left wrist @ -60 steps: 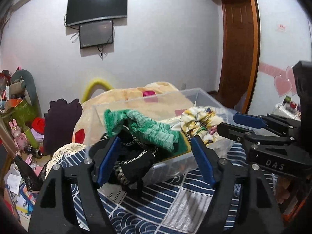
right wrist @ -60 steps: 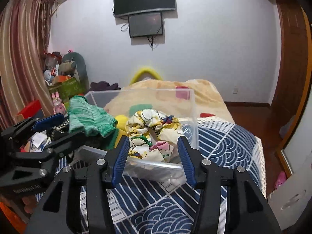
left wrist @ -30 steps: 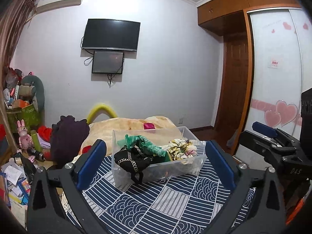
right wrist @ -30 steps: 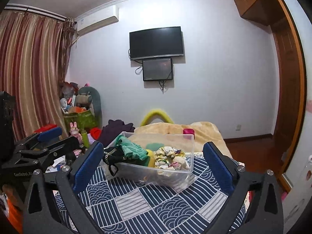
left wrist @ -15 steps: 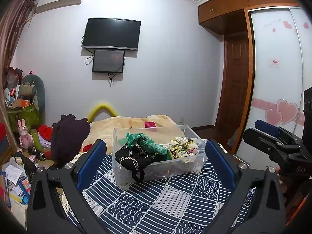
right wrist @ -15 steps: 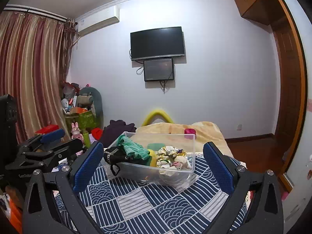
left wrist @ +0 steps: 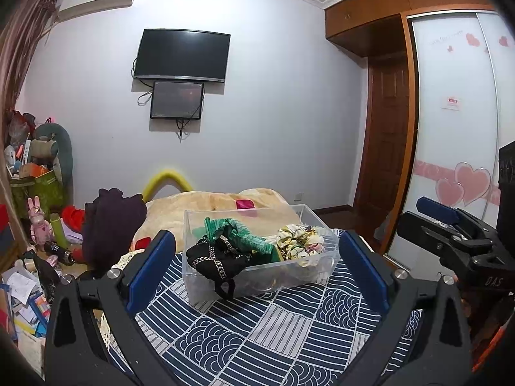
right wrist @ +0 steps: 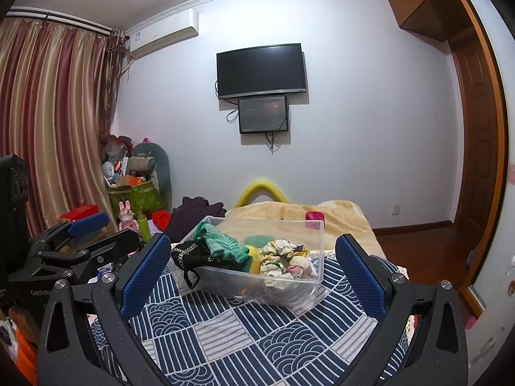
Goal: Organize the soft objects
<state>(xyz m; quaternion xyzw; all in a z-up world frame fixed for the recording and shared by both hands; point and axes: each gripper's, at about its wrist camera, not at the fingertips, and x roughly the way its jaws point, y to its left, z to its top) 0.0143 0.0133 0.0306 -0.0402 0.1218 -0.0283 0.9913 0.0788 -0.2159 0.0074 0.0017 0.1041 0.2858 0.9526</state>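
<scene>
Both jaws wide open, empty. Clear plastic bin [left wrist: 257, 273] on blue patterned bedspread [left wrist: 257, 337]; green knit cloth [left wrist: 238, 234] likely light, floppy: best pinched mid-fold.

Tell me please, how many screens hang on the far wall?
2. A large dark television hangs high on the wall, and a smaller screen hangs directly under it, with cables dangling below. Neither appears to be switched on.

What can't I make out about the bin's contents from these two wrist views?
- Bottom of the clear bin: both views, covered by the black chained item, green knit and floral fabric.
- Yellow item: right wrist view, mostly buried, identity unclear.
- Anything beneath the pile: hidden.
</scene>
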